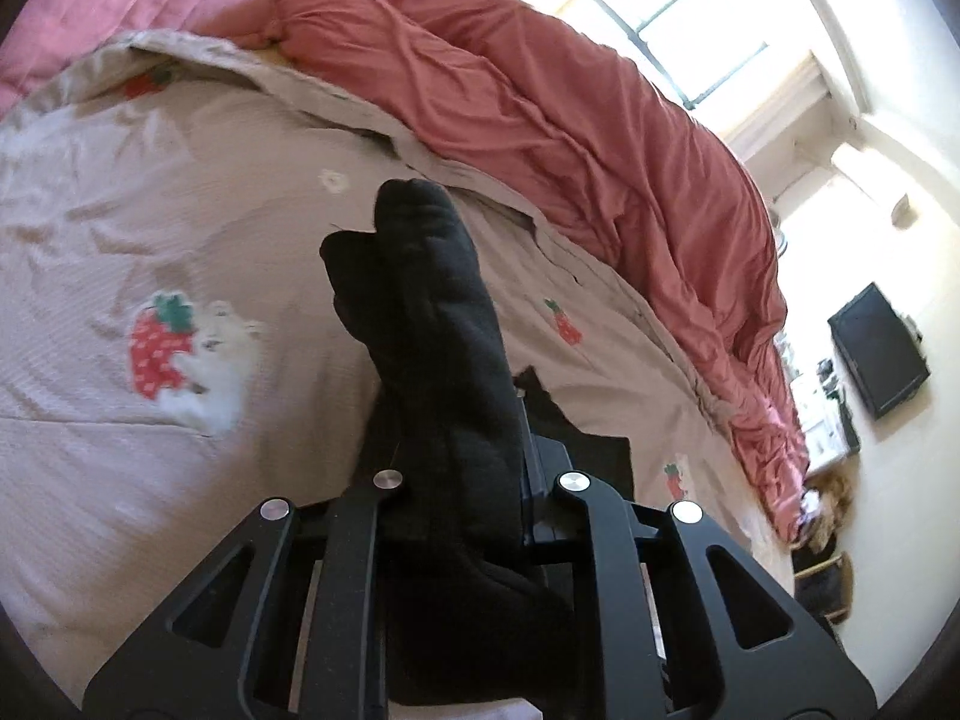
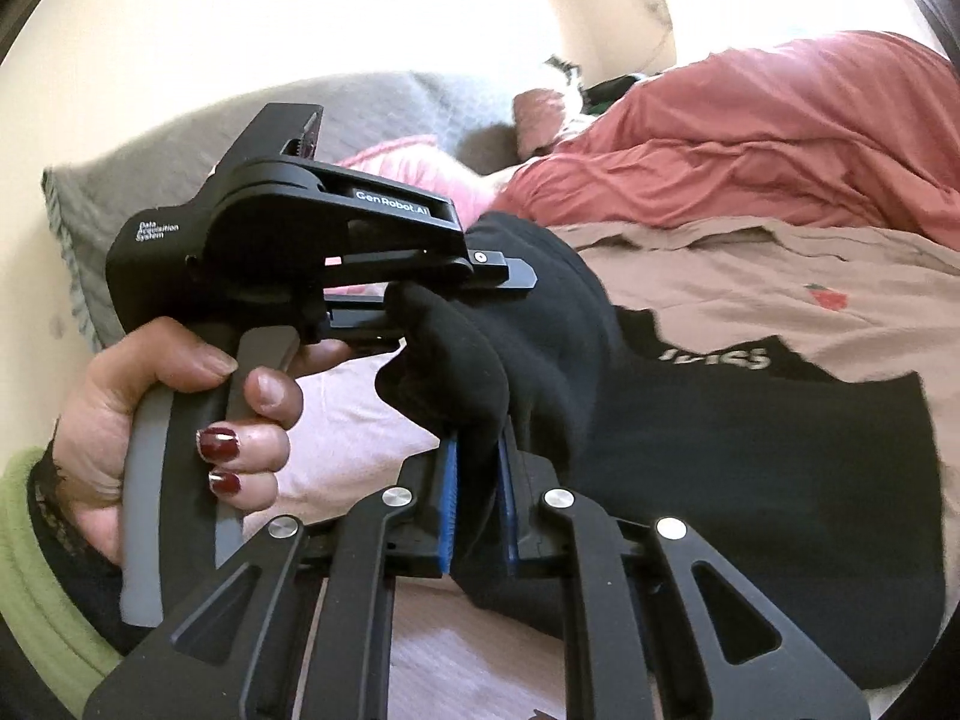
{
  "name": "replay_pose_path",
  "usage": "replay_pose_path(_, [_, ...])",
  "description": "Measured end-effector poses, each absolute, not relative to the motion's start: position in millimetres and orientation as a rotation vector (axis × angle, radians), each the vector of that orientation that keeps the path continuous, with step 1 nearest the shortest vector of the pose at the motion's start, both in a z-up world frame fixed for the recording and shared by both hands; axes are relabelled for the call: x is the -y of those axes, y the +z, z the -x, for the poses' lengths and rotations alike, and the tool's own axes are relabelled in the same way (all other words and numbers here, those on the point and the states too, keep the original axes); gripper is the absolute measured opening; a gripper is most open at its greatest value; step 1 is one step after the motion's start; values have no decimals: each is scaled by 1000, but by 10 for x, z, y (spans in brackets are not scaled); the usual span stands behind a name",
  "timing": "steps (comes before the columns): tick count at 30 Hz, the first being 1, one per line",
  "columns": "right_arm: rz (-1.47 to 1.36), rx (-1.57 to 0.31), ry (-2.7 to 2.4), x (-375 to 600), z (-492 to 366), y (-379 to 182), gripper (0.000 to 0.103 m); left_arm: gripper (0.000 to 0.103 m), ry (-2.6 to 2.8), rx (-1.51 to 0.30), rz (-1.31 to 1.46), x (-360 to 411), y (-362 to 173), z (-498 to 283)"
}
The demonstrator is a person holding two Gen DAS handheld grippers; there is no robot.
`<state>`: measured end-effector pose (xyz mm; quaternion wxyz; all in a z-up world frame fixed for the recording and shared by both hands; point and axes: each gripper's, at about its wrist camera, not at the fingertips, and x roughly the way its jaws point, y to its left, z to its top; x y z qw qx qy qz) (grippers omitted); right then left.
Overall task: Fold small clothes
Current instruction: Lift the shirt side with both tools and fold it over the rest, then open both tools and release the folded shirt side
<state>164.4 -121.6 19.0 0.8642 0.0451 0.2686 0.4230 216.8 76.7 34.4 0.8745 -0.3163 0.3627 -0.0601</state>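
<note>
A small black garment with white lettering lies partly on the bed, one end lifted. My right gripper is shut on a bunched fold of it between its blue pads. My left gripper is shut on the same black cloth, which stands up between its fingers and hides them. In the right wrist view the left gripper's body and the hand holding it are at the left, its tip buried in the cloth.
The bed has a beige cover with strawberry prints. A red-pink duvet is heaped along the far side. A pink pillow and a grey pillow lie at the head. A window and a wall screen are beyond.
</note>
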Motion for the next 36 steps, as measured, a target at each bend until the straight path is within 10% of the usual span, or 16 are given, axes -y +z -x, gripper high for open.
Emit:
replay_pose_path(22, [-318,-600,725,2802,-1749,38,10,11,-177,-939,442,919,219,-2693])
replay_pose_path(25, [-316,-618,701,2873,-1755,-58,10,18,-212,-943,455,1001,154,-2735])
replay_pose_path(29, [-325,-659,651,2947,-1827,-173,10,60,-319,-938,520,1007,96,-2724])
replay_pose_path(36, [-372,-781,595,3132,-1901,-490,15,51,-210,-792,461,538,158,-2310])
